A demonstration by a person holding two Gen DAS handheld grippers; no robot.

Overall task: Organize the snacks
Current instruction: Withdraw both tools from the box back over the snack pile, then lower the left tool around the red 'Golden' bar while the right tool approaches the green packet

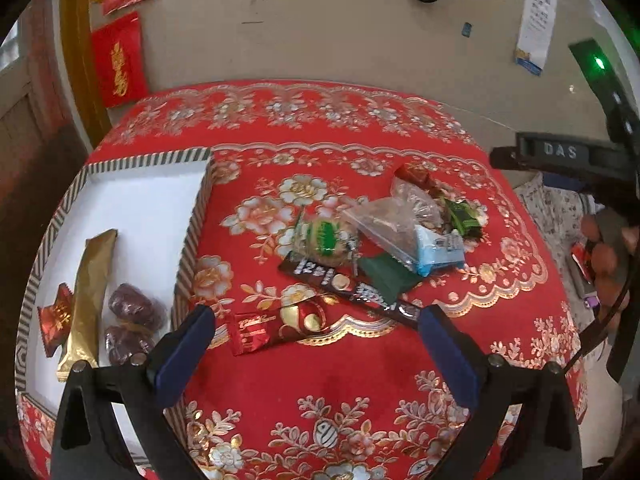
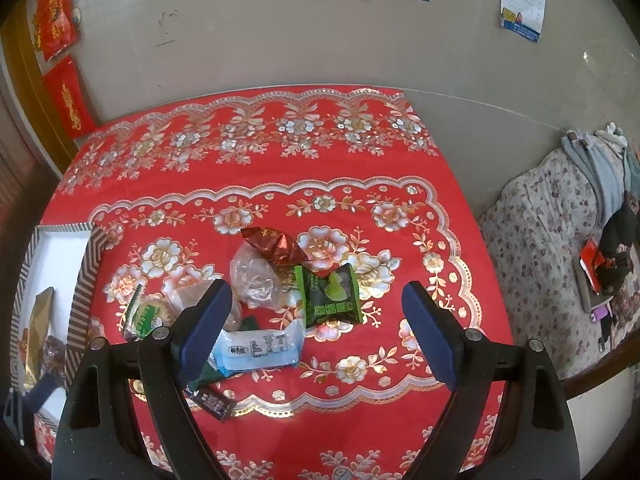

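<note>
A pile of snacks lies mid-table: a round green-labelled biscuit [image 1: 322, 242], a clear bag [image 1: 394, 216], a light blue packet [image 1: 438, 250], a long dark bar [image 1: 344, 286], a dark green packet [image 1: 386, 278], a bright green packet [image 2: 330, 296], a red-brown candy [image 2: 276, 244]. A small red packet [image 1: 250, 332] lies apart, just ahead of my open, empty left gripper [image 1: 312, 344]. A striped white box [image 1: 136, 216] at left holds a gold bar [image 1: 90, 288], a red candy [image 1: 56, 316] and dark wrapped sweets [image 1: 132, 316]. My right gripper [image 2: 320, 328] is open, empty, above the blue packet [image 2: 260, 348].
The table wears a red floral cloth [image 1: 360, 380]. A beige wall [image 1: 320, 20] stands behind, with red decorations [image 1: 118, 60] at left. A flowered bed [image 2: 552, 240] lies to the right of the table. The other gripper's body [image 1: 568, 156] shows at right in the left wrist view.
</note>
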